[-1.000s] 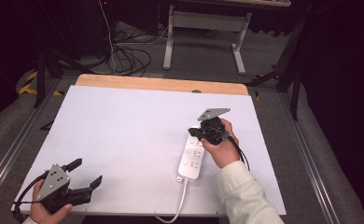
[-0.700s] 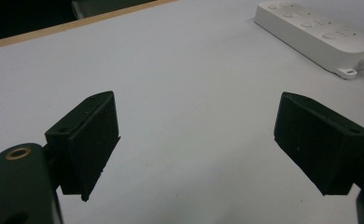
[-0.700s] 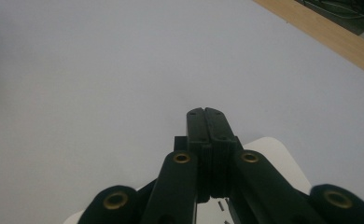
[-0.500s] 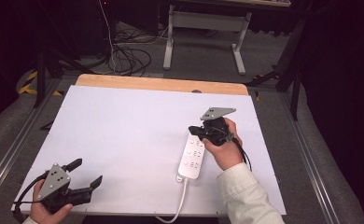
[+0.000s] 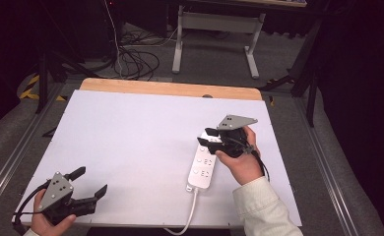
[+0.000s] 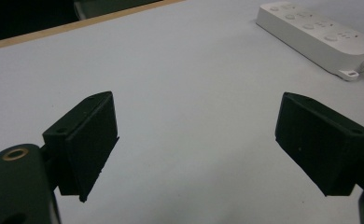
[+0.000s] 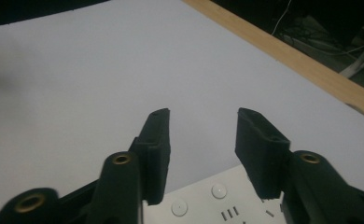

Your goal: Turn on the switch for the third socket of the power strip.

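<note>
A white power strip (image 5: 204, 162) lies on the white table (image 5: 141, 132), right of centre, its cord (image 5: 185, 214) running off the front edge. My right gripper (image 5: 206, 136) hovers over the strip's far end, jaws open and pointing left, nothing between them. In the right gripper view the strip (image 7: 217, 196) sits just under the open gripper (image 7: 203, 116). My left gripper (image 5: 89, 182) rests at the table's front left corner, open wide and empty. The left gripper view has the gripper (image 6: 196, 100) over bare table, with the strip (image 6: 318, 35) far off at the upper right.
A wooden strip (image 5: 170, 88) edges the table's far side. Behind it stand a desk frame (image 5: 214, 34) and loose floor cables (image 5: 131, 56). Metal rails (image 5: 5, 162) run along both sides of the table.
My right gripper has drifted slightly right and toward the near side above the strip's far end. The left gripper has stayed put.
</note>
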`<act>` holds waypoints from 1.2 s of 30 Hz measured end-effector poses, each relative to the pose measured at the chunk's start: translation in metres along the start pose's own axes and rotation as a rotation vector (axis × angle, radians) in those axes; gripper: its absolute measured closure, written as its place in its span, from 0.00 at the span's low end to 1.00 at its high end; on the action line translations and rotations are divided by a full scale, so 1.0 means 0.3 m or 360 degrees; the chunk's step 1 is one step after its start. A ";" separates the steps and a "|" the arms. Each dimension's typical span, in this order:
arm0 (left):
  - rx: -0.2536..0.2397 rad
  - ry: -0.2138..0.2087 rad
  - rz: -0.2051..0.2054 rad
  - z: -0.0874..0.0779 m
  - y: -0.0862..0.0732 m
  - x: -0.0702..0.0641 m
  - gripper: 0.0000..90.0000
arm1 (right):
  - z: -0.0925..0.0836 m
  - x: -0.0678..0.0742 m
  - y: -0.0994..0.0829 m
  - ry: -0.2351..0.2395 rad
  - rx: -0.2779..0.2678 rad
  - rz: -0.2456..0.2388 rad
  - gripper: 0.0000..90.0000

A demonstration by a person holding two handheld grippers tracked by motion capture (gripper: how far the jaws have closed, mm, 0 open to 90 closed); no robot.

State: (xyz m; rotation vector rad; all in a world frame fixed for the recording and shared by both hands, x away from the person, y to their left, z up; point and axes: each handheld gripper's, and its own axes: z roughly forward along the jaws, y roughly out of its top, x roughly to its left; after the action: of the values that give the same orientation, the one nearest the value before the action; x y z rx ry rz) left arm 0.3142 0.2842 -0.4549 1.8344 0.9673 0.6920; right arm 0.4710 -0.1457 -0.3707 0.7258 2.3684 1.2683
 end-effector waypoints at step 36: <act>-0.0006 -0.0050 0.0012 -0.014 -0.001 0.010 0.08 | -0.247 0.045 -0.301 0.0040 -0.0127 0.0144 0.24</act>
State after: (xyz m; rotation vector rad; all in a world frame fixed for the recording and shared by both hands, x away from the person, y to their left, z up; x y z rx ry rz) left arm 0.3126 0.2888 -0.4532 1.8411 0.9379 0.6673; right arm 0.3964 -0.2287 -0.4081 0.8041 2.3133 1.4084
